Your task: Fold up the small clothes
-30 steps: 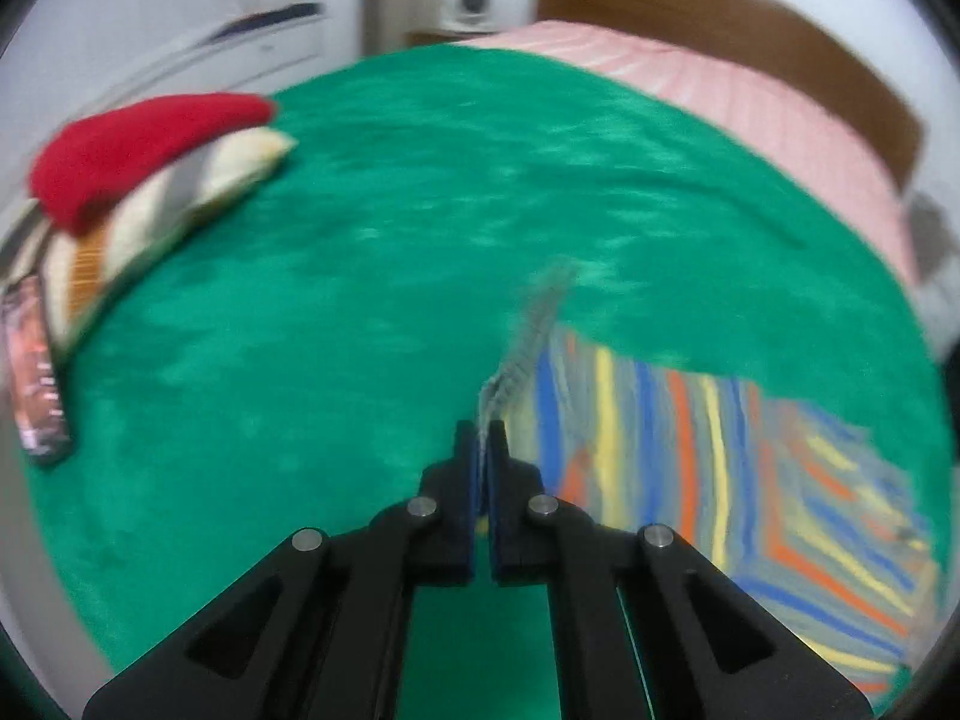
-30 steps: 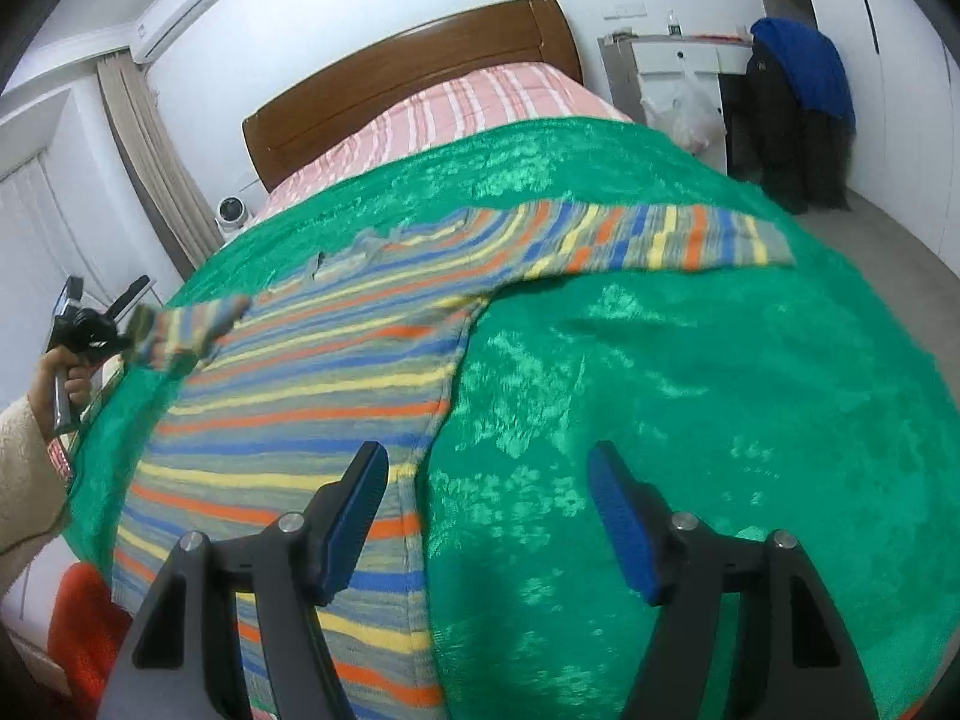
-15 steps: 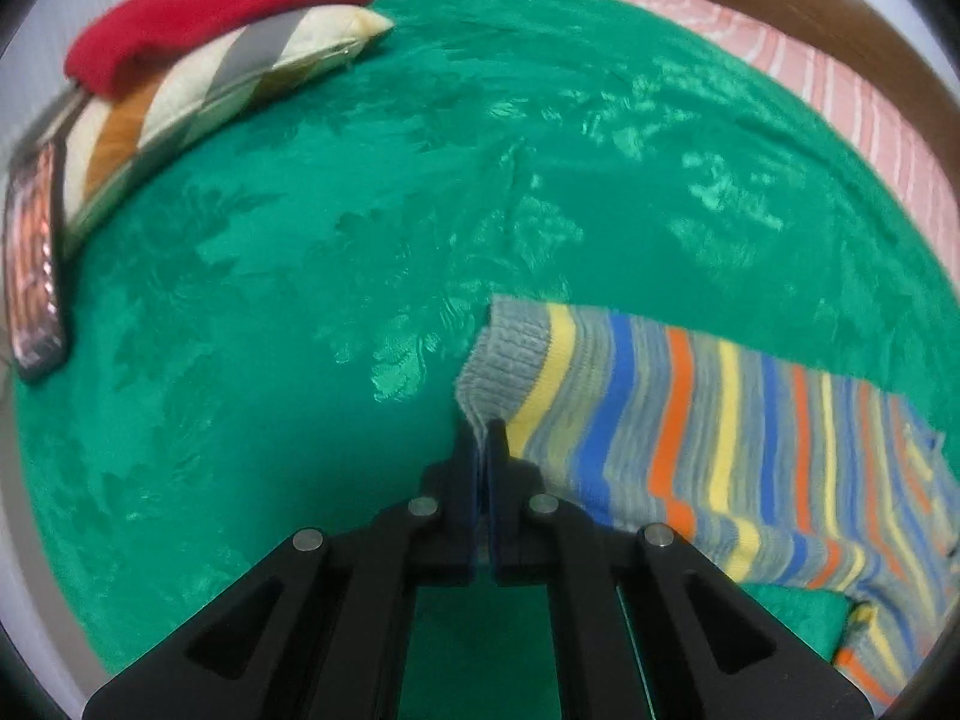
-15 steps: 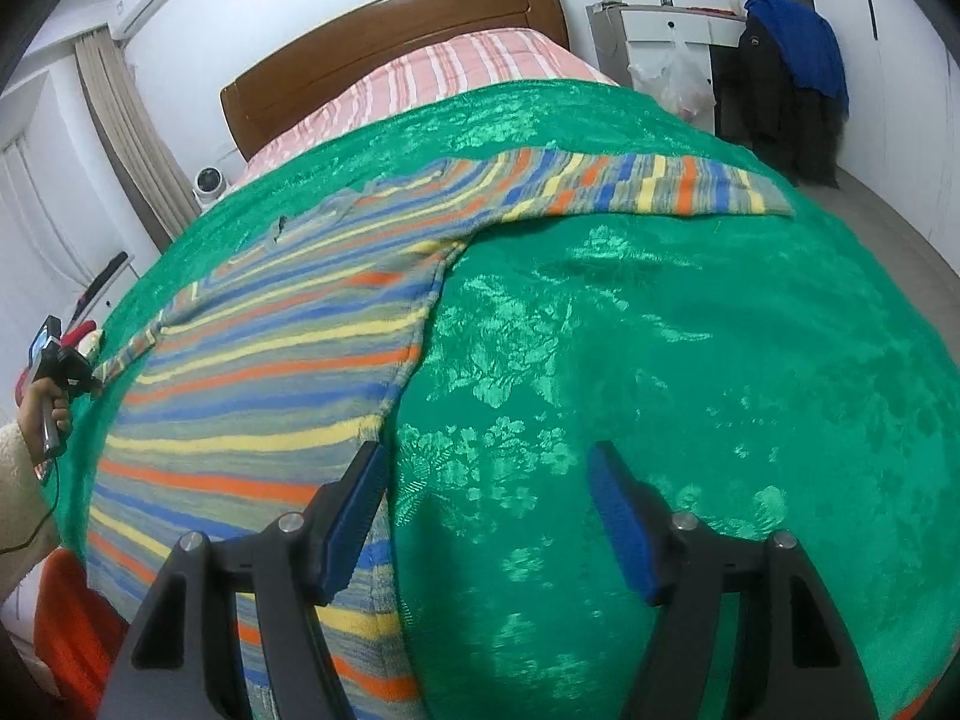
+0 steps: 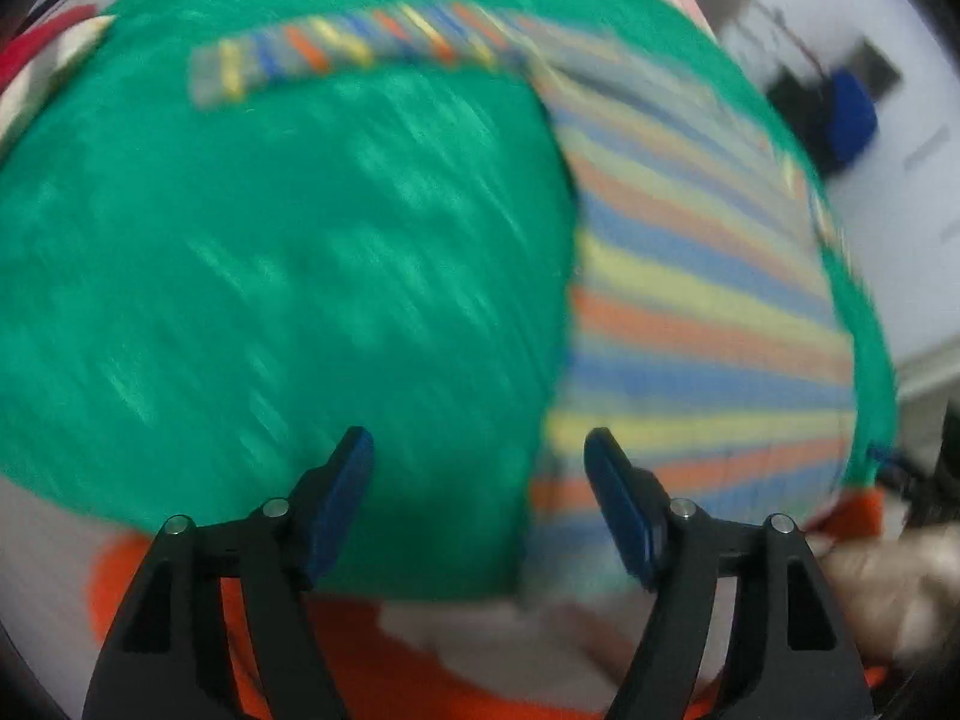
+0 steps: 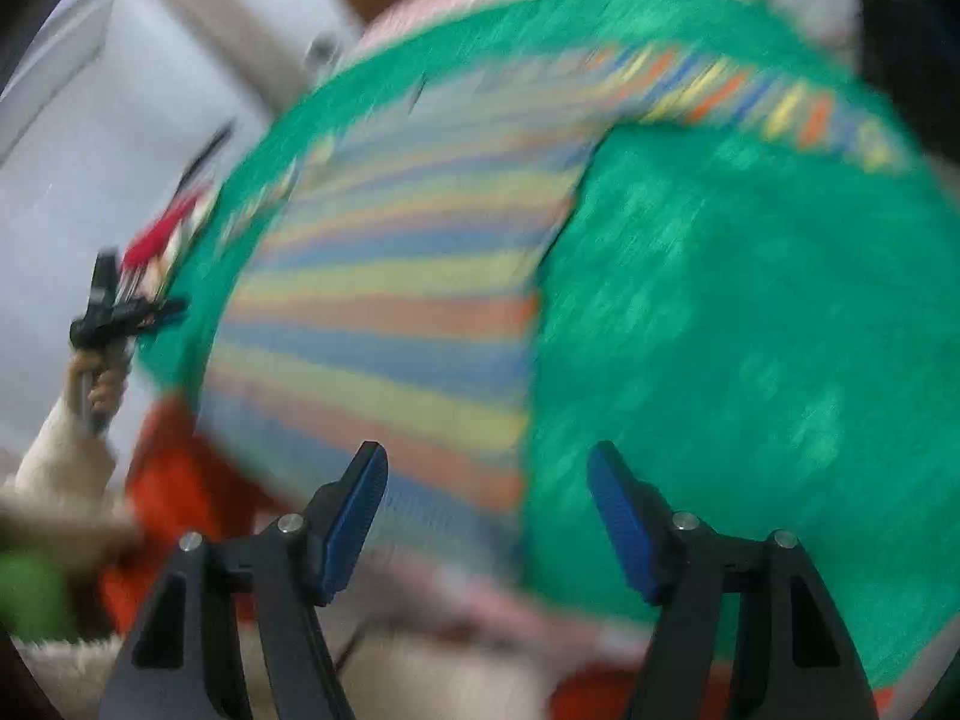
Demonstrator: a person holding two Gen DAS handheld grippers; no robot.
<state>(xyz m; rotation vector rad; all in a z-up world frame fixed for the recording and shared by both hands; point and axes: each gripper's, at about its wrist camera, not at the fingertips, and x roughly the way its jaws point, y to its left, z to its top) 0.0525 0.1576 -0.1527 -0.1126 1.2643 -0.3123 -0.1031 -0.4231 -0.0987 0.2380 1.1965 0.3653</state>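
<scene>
Sleeve-freed left tool (image 5: 478,468) newly wide and empty, right tool (image 6: 487,480) likewise wide, striped sweater (image 5: 690,300) flat; holding hand (image 6: 99,384) only in right view.

- nothing readable anywhere tbh, both wrist views are smeared with motion blur
- no labels, brands, numbers or signs can be made out on anything in view
</scene>
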